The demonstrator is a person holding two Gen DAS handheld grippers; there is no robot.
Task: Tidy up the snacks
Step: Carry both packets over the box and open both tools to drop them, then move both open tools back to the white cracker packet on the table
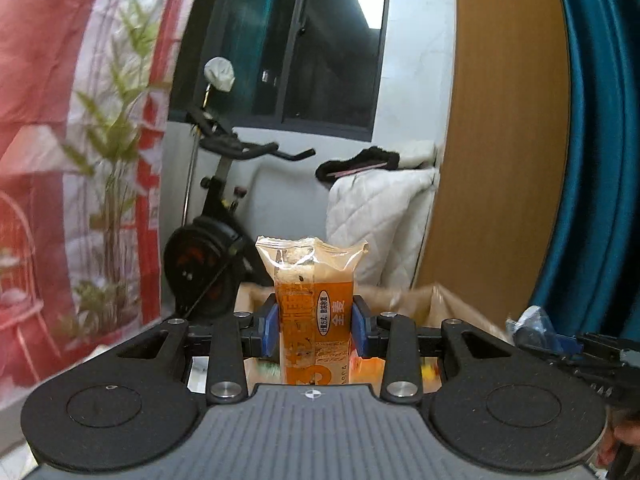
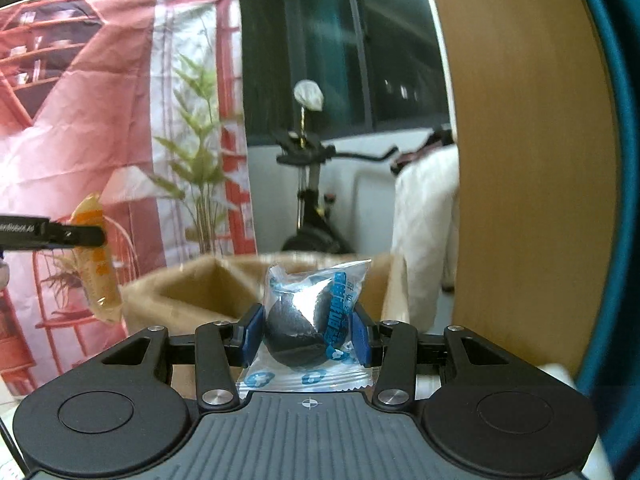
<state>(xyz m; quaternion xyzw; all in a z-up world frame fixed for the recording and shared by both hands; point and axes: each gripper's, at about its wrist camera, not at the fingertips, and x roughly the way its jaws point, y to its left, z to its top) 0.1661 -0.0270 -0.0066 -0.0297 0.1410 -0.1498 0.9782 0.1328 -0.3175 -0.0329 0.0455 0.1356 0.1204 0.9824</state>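
Observation:
My left gripper (image 1: 314,330) is shut on an upright orange snack packet (image 1: 314,280) with a pale cake inside; its blue pads (image 1: 270,330) press both sides. My right gripper (image 2: 308,338) is shut on a clear, blue-printed packet (image 2: 316,292) holding a dark round snack. Both are held in the air above an open cardboard box (image 2: 192,292), whose rim (image 1: 460,312) also shows below the left gripper. In the right wrist view the left gripper (image 2: 80,236) sits at the left edge with the orange packet (image 2: 96,264) hanging from it. The right gripper (image 1: 560,344) shows at the left view's right edge.
An exercise bike (image 1: 216,240) stands behind the box under a dark window (image 1: 312,40). A red-and-white printed cloth (image 2: 80,120) hangs at the left. A wooden panel (image 2: 520,160), a teal curtain (image 1: 600,120) and a white quilt (image 1: 380,216) stand at the right.

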